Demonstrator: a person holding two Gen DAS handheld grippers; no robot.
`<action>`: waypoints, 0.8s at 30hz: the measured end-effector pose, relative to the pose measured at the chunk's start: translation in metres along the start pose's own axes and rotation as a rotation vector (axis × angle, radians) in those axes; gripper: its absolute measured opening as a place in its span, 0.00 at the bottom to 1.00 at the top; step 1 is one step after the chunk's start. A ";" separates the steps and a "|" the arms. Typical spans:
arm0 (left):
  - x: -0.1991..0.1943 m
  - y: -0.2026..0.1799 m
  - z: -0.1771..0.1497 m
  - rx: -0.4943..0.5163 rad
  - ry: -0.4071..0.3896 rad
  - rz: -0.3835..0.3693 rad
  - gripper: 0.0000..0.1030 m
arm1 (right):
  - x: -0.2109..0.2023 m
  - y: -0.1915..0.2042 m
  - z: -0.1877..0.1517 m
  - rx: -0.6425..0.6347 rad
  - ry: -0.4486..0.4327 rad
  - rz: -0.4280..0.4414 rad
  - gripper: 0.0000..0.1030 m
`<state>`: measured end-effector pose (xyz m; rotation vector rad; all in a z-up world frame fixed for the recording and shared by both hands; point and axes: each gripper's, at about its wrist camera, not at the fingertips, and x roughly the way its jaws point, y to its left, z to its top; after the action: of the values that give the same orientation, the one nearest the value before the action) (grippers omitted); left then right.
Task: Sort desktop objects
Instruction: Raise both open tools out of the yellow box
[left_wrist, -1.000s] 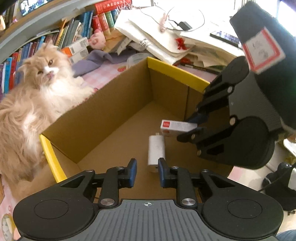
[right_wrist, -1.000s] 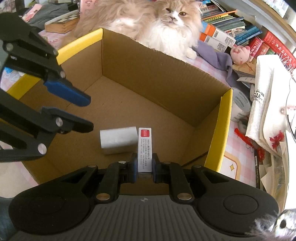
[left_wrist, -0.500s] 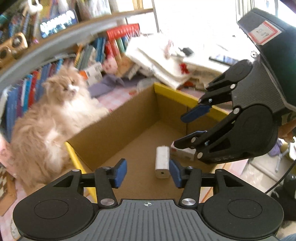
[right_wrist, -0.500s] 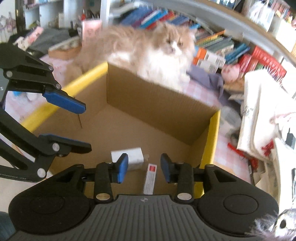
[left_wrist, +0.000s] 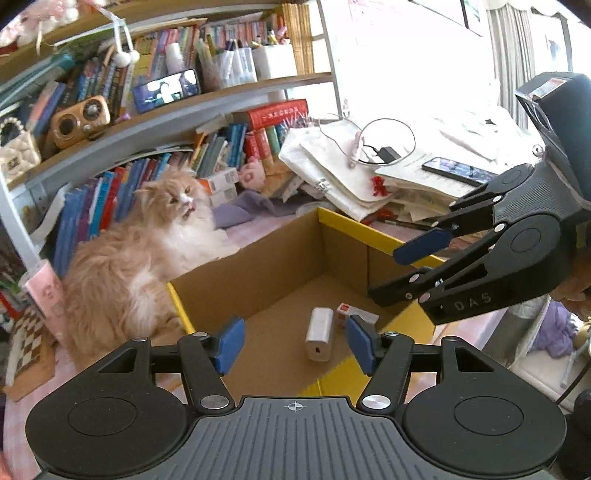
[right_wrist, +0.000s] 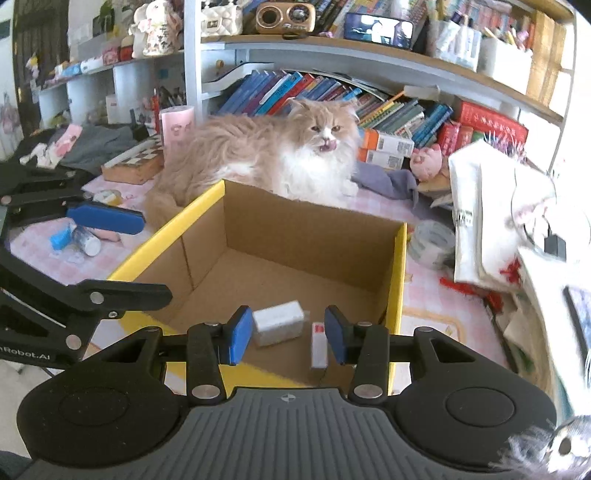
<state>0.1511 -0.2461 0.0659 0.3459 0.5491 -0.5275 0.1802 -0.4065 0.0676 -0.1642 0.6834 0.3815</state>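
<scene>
A white block (left_wrist: 320, 334) and a small white carton with a red end (left_wrist: 355, 314) lie side by side on the floor of the open cardboard box (right_wrist: 306, 236) with yellow flap edges, near its closer wall. Above them the left gripper (left_wrist: 293, 341) has just been widening its blue pads, nothing between them; the right gripper (right_wrist: 289, 335) has parted too (both items lie loose below, untouched). A fluffy ginger-and-white cat (right_wrist: 280, 155) sits behind the box on the pink checked desk (right_wrist: 424, 280), bookshelves (right_wrist: 369, 99) at its back.
</scene>
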 end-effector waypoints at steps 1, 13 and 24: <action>-0.004 0.000 -0.003 -0.012 -0.001 0.008 0.60 | -0.003 0.001 -0.002 0.013 -0.005 0.002 0.40; -0.031 -0.002 -0.057 -0.182 0.035 0.101 0.69 | -0.024 0.026 -0.049 0.090 -0.031 -0.050 0.40; -0.035 -0.005 -0.088 -0.160 0.144 0.103 0.70 | -0.016 0.048 -0.084 0.121 0.017 -0.063 0.40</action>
<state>0.0880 -0.1976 0.0141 0.2593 0.7049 -0.3578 0.1012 -0.3901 0.0129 -0.0744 0.7146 0.2778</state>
